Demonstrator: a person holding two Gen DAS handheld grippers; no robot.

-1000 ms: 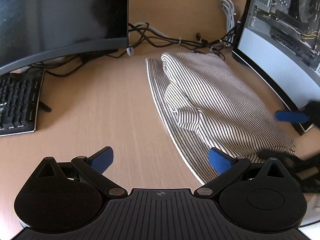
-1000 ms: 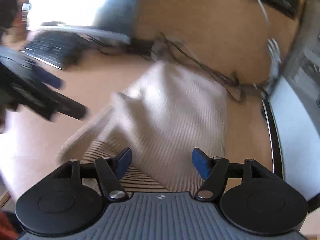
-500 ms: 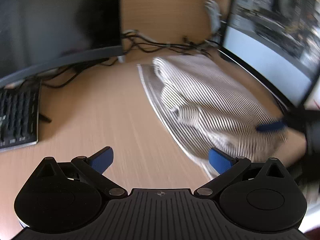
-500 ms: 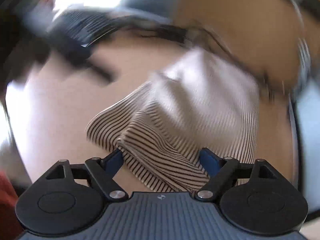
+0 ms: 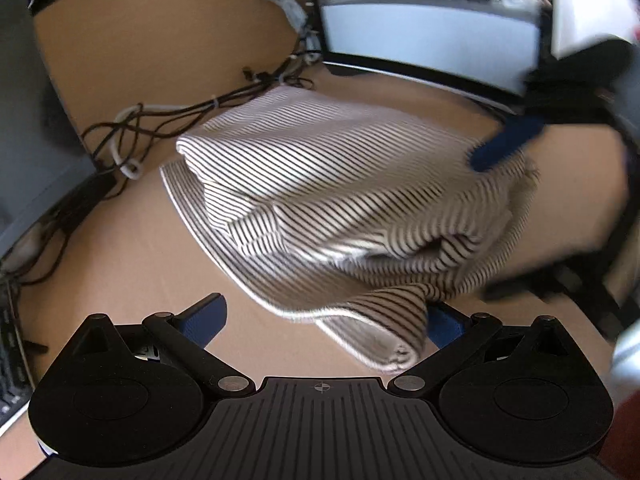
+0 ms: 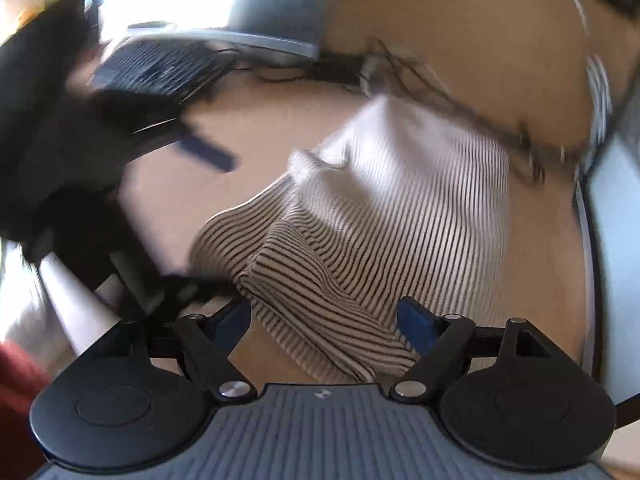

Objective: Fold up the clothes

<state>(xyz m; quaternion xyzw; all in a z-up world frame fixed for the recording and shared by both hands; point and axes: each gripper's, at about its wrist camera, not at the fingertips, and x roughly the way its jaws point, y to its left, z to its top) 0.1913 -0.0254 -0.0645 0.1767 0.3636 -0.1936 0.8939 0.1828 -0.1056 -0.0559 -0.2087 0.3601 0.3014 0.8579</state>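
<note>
The left gripper (image 5: 324, 316) is standing wide apart, and a loose striped corner of the shirt (image 5: 320, 184) is lying in the gap, just beside the right-hand finger; whether the cloth is touching that finger cannot be told. The right gripper (image 6: 324, 320) is also spread wide, and a rolled fold of the same shirt (image 6: 360, 240) is sitting between its blue fingers (image 6: 416, 324) without being pinched.

The shirt, white with thin dark stripes, is lying bunched and partly folded on the wooden desk (image 5: 120, 248), reaching from the near edge toward the back. In the left wrist view its folded layers are stacked over a flat bottom layer whose hem is curving along the left side. The right gripper (image 5: 504, 144) is showing in that view as a blurred blue finger at the far right side of the shirt, touching or just above it. In the right wrist view the left gripper (image 6: 204, 152) is appearing blurred at the left, apart from the cloth.

Behind the shirt, cables (image 5: 168, 120) are trailing along the back edge of the desk. A monitor (image 5: 432, 28) is standing at the back right corner, and a keyboard (image 6: 160, 68) is lying toward the back left.
</note>
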